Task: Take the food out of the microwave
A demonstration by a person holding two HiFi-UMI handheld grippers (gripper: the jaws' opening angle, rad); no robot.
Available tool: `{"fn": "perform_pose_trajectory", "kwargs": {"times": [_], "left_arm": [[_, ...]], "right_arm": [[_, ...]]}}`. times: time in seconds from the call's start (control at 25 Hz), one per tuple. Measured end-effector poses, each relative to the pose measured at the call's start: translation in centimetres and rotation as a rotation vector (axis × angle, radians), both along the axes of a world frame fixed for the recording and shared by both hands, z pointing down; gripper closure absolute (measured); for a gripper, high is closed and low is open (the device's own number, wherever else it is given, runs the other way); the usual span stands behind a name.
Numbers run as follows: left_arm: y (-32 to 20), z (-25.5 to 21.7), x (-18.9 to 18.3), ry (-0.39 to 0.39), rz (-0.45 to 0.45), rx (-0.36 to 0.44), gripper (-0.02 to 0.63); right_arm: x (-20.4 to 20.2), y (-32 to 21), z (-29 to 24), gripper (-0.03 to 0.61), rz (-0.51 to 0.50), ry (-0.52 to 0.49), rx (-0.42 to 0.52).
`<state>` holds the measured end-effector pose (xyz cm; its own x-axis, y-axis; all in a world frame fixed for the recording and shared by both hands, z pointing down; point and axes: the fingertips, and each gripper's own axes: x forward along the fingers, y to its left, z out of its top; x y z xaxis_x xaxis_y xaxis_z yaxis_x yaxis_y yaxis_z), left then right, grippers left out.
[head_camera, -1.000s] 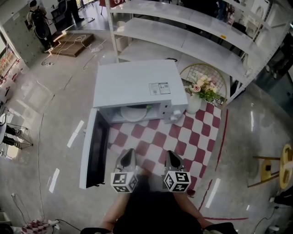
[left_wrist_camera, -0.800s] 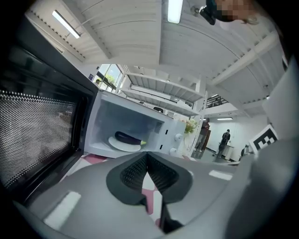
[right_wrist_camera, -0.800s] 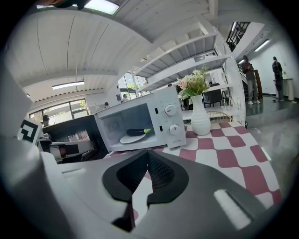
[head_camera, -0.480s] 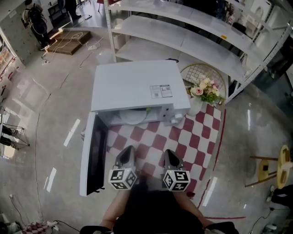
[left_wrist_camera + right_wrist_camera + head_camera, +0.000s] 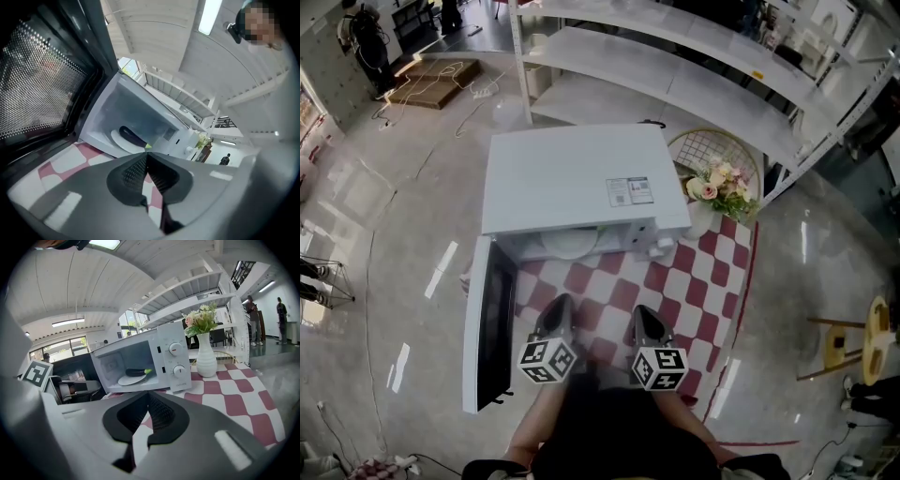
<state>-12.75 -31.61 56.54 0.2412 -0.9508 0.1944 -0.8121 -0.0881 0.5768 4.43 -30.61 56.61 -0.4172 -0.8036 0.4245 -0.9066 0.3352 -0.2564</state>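
Note:
A white microwave (image 5: 577, 183) stands on a red-and-white checked cloth (image 5: 694, 281), its door (image 5: 486, 330) swung open to the left. Inside lies a dark eggplant (image 5: 137, 372) on a white plate (image 5: 130, 379). The left gripper view also shows the eggplant (image 5: 132, 137), the plate (image 5: 121, 143) and the door's dotted screen (image 5: 42, 89) close on the left. My left gripper (image 5: 559, 306) and right gripper (image 5: 643, 317) hover side by side over the cloth in front of the cavity, short of it. Both are shut and empty, left gripper (image 5: 146, 157), right gripper (image 5: 149, 397).
A white vase with flowers (image 5: 205, 357) stands right of the microwave's knobs (image 5: 175, 349). A wire rack (image 5: 717, 155) and white shelves (image 5: 694, 84) lie behind. The cloth's edge runs along the right (image 5: 757, 281). People stand far off (image 5: 253, 319).
Both grippers have eased a little forward toward the open microwave. The left gripper has rolled, its marker cube now tilted. Both stay shut.

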Motion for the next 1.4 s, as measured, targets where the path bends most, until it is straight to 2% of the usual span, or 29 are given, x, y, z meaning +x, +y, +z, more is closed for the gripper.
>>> {"fn": "perform_pose_trajectory", "kwargs": {"times": [0.16, 0.44, 0.76, 1.12, 1.32, 1.4], "left_arm": [[-0.9, 0.5, -0.3, 0.055, -0.007, -0.005, 0.606], [-2.4, 1.5, -0.9, 0.207, -0.017, -0.016, 0.606], [-4.5, 2.9, -1.7, 0.347, -0.046, -0.039, 0.606], [-6.3, 4.7, -2.0, 0.584, -0.078, -0.077, 0.604], [-6.8, 5.1, -1.7, 0.645, -0.075, -0.097, 0.604], [-7.1, 5.2, -1.6, 0.693, -0.082, -0.105, 0.604]], "right_arm": [[-0.2, -0.3, 0.2, 0.577, 0.008, 0.005, -0.002], [-0.8, -0.7, 0.6, 0.577, 0.028, 0.011, -0.006], [-1.8, -1.2, 0.9, 0.577, 0.049, -0.004, -0.019], [-1.4, -1.4, 1.3, 0.577, 0.059, 0.004, -0.031], [-0.7, -1.5, 1.4, 0.577, 0.082, 0.016, -0.032], [-0.6, -1.5, 1.4, 0.577, 0.086, 0.019, -0.033]]}}
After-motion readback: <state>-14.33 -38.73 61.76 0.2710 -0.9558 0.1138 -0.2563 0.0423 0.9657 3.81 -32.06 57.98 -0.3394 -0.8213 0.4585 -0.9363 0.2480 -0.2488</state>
